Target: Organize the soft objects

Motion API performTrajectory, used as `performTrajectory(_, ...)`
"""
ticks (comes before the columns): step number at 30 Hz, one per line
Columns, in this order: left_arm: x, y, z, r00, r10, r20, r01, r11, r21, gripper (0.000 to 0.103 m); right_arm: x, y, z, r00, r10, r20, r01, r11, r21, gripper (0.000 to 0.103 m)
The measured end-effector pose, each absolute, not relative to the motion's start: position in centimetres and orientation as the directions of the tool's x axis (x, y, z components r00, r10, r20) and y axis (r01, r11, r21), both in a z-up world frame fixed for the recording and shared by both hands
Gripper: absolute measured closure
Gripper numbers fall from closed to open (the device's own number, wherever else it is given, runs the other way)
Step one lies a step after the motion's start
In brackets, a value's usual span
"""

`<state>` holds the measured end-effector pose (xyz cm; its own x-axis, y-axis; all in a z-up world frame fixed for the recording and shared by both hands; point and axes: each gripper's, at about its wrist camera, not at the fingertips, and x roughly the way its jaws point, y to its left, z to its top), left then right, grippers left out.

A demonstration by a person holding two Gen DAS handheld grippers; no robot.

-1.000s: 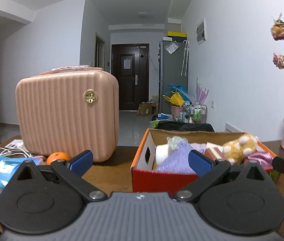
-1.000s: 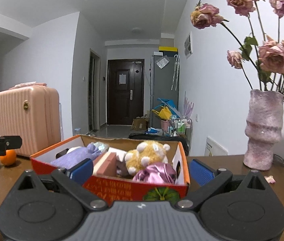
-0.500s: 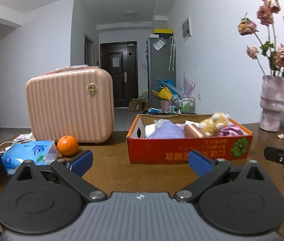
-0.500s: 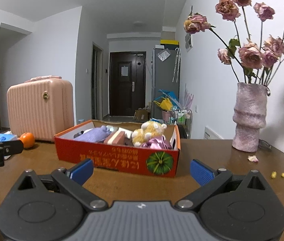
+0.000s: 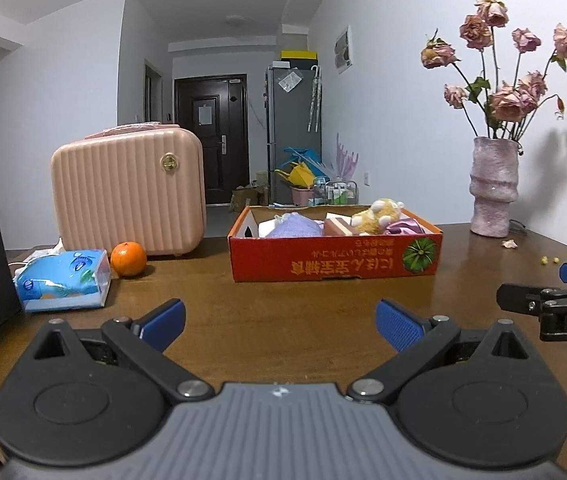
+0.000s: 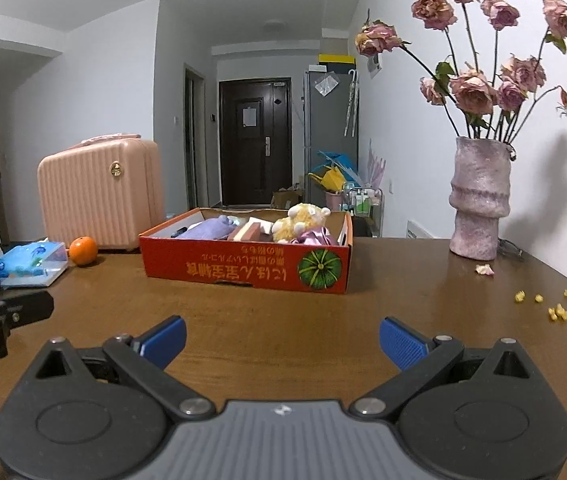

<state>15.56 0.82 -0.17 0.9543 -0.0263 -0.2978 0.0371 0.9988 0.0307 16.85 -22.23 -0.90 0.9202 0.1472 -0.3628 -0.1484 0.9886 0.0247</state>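
Note:
A red cardboard box [image 5: 335,258] [image 6: 243,268] stands on the brown table, well ahead of both grippers. It holds soft things: a yellow plush toy [image 5: 377,216] [image 6: 303,222], a purple knitted piece [image 5: 293,228] [image 6: 207,228], a shiny pink cloth [image 5: 403,226] [image 6: 315,237] and a pink block [image 5: 335,226] [image 6: 249,232]. My left gripper [image 5: 279,320] is open and empty, low over the table. My right gripper [image 6: 281,338] is open and empty too. Each gripper's tip shows at the edge of the other's view.
A pink hard case [image 5: 129,196] [image 6: 99,196] stands at the back left with an orange [image 5: 128,258] [image 6: 82,250] and a blue tissue pack [image 5: 63,280] [image 6: 31,264] before it. A vase of dried roses [image 5: 493,188] [image 6: 479,204] stands right. Yellow crumbs [image 6: 555,308] lie at the right edge.
Both grippers have drawn back from the box, which now looks smaller and farther away. Both stay open and empty.

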Motion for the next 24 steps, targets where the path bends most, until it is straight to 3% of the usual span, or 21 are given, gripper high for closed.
performTrajectory(24,2.9,0.5,-0.7,0.942,-0.06,-0.331,0.055,0.998,-0.026,0.0,3.8,-23.4,-0.1,0.9,0.161,-0.404,-0.155,0.987,0.047,0.0)
